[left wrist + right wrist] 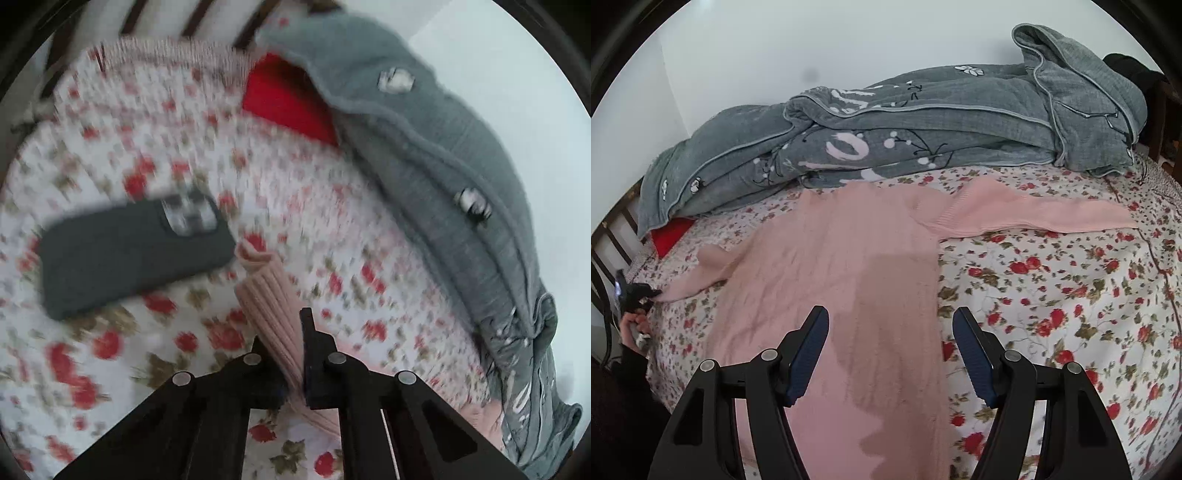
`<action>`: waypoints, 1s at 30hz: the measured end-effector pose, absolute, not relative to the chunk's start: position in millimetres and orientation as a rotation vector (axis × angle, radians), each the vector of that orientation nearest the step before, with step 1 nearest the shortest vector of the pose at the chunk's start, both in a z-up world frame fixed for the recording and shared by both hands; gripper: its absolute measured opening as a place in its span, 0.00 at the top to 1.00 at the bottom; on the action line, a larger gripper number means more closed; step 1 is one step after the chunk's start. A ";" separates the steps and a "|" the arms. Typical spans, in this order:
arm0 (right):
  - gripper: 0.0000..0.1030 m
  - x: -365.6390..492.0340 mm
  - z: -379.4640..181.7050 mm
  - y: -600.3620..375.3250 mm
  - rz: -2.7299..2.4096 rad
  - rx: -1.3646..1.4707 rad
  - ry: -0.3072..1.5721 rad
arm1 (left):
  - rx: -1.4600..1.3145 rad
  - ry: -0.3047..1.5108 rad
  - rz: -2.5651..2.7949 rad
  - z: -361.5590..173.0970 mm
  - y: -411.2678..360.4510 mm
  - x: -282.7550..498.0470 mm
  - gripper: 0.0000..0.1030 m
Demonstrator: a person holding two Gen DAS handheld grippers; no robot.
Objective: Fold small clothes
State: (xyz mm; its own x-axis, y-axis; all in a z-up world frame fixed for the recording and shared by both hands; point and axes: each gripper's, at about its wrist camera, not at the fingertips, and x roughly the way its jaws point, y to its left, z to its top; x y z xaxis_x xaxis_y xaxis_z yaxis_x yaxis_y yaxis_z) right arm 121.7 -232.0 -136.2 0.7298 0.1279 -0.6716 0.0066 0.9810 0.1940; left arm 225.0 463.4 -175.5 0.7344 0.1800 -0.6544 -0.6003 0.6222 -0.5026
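Left wrist view: floral bedsheet (110, 155), motion-blurred; dark phone (133, 254) at centre left; grey quilt (461, 155) along the right. Left gripper (295, 354) clamped on the pink sweater's sleeve (269, 306).

Right wrist view: pink sweater (849, 266) spread flat mid-frame, white wall (775, 55) behind. Right gripper (890, 350) jaws apart, empty, above its hem.

No lettering, label, brand mark or number can be read in either wrist view. The white shapes on the grey quilt (871, 122) are printed blossoms and brush strokes, not legible characters, and the dark phone case (133, 254) is blurred, showing no readable mark.
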 end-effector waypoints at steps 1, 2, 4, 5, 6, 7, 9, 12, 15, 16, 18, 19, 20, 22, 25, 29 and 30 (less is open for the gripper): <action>0.33 120.1 -136.3 -234.9 0.064 0.189 0.748 | -0.767 0.577 0.487 -166.7 461.9 217.7 0.93; 0.33 118.5 -136.6 -239.3 0.063 0.197 0.745 | -0.755 0.549 0.487 -155.5 458.4 207.9 0.93; 0.33 118.2 -137.6 -245.1 0.068 0.212 0.741 | -0.717 0.527 0.482 -138.7 449.2 196.3 0.93; 0.33 118.1 -138.2 -248.3 0.069 0.221 0.738 | -0.691 0.524 0.480 -130.8 443.0 192.4 0.93; 0.33 118.4 -138.5 -250.1 0.070 0.228 0.736 | -0.658 0.511 0.481 -120.6 433.8 187.8 0.93; 0.33 118.9 -138.5 -252.5 0.075 0.237 0.734 | -0.621 0.506 0.479 -111.2 424.4 186.4 0.93; 0.33 119.8 -137.3 -256.6 0.090 0.254 0.730 | -0.546 0.494 0.474 -91.7 404.8 185.0 0.93; 0.33 118.3 -134.0 -260.8 0.097 0.245 0.717 | -0.456 0.471 0.446 -63.1 372.7 190.7 0.93; 0.33 114.6 -131.9 -267.5 0.096 0.229 0.703 | -0.350 0.444 0.387 -29.5 322.3 212.5 0.93; 0.33 113.2 -131.9 -270.6 0.096 0.227 0.700 | -0.321 0.440 0.368 -21.9 307.0 220.3 0.93; 0.33 109.7 -132.2 -280.8 0.093 0.228 0.694 | -0.252 0.446 0.314 -7.5 266.6 241.1 0.93; 0.33 109.0 -132.3 -284.5 0.090 0.229 0.694 | -0.209 0.456 0.281 -0.7 238.7 256.3 0.93; 0.33 107.2 -132.6 -290.7 0.083 0.228 0.693 | -0.184 0.464 0.259 2.7 219.8 265.7 0.93; 0.33 103.7 -132.4 -301.6 0.066 0.222 0.686 | -0.128 0.478 0.206 6.3 172.5 289.6 0.93; 0.33 97.0 -133.7 -326.2 0.028 0.211 0.681 | -0.052 0.505 0.093 -1.0 90.9 325.7 0.93; 0.33 92.7 -139.3 -361.6 -0.028 0.231 0.706 | 0.046 0.604 -0.080 -44.5 -20.2 359.2 0.93; 0.33 91.7 -141.2 -369.6 -0.043 0.239 0.709 | 0.052 0.635 -0.109 -58.5 -39.3 363.6 0.93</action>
